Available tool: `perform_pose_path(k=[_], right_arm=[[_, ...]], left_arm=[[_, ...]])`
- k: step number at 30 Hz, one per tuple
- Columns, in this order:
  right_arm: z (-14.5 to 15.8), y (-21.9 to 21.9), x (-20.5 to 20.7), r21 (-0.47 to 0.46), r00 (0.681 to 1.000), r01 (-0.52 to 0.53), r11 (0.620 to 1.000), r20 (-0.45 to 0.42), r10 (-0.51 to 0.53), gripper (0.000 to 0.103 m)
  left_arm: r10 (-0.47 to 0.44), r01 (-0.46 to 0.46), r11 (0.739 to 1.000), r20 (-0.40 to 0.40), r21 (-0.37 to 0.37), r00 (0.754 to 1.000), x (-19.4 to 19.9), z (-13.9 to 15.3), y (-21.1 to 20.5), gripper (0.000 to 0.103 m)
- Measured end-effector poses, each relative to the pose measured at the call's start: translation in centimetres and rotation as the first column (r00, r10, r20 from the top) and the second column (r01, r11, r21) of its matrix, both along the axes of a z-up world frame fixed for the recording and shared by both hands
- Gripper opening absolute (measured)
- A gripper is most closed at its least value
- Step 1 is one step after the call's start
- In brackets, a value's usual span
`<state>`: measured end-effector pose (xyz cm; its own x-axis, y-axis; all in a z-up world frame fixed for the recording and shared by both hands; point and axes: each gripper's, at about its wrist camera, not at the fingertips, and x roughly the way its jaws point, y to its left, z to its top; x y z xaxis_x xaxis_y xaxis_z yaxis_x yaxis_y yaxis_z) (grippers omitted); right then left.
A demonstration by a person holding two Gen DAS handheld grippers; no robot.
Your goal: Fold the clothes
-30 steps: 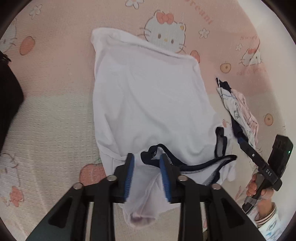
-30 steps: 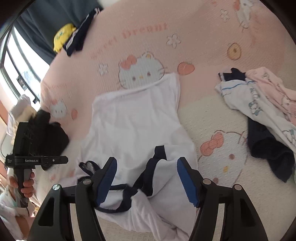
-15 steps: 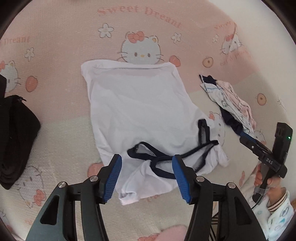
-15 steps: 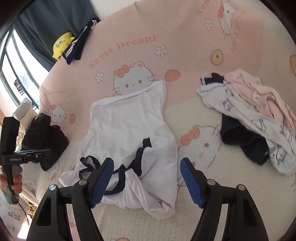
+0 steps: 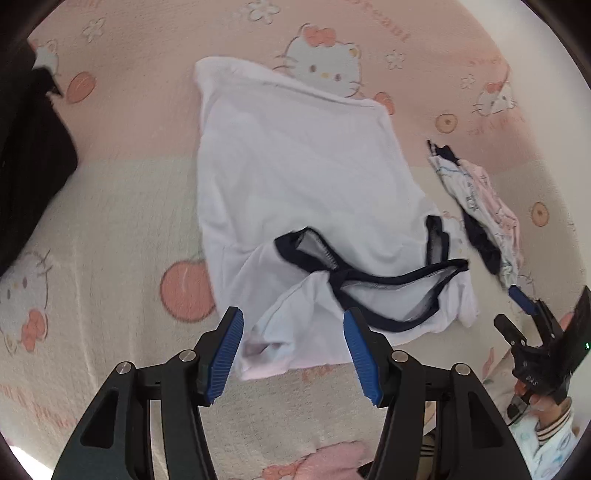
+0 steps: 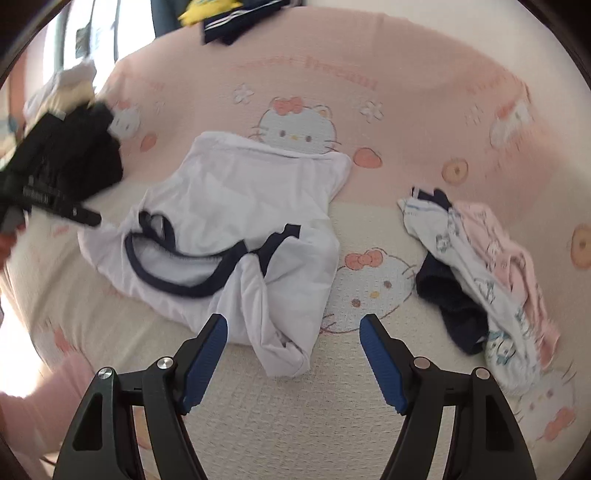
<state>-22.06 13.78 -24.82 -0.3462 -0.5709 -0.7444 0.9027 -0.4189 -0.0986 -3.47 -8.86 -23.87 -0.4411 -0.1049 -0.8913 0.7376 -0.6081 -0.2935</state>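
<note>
Pink cartoon bedspread [image 6: 406,122], white shirt [image 5: 295,177] flanked by clothes pile [image 6: 480,266], black garment [image 5: 29,177]; both grippers [image 5: 293,349] [image 6: 293,354] agape, empty.

Left wrist view: shirt [image 5: 295,192] on blanket [image 5: 110,221], frame centre, collar end nearest the camera. Clothes pile [image 5: 480,206] right of shirt, apart. Bag [image 5: 29,155] at left edge. Right wrist view: shirt [image 6: 236,206] centre-left, pile [image 6: 480,266] right, more clothes [image 6: 229,22] top edge.
</note>
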Motion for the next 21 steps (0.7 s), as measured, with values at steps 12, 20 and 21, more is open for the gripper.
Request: perform_pose_path(k=[12,20,21], right_arm=[[-3.6,-2.2,3.0,0.198,0.959,-0.119,0.973,-0.231,0.165,0.073],[-3.5,-3.0,3.4,0.215,0.938,-0.137,0.967,-0.286,0.197,0.062],[-3.6,-3.1,3.6,0.222,0.933,-0.14,0.965,-0.295,0.204,0.061]], left_arm=[[-0.019,0.023,0.999,0.077,-0.046,0.997,0.0,-2.4,2.9,0.054],[-0.031,0.04,0.993,0.085,-0.109,0.996,-1.2,-1.4,3.3,0.054],[-0.027,0.037,0.992,0.088,-0.122,0.996,-1.3,-1.3,3.3,0.054]])
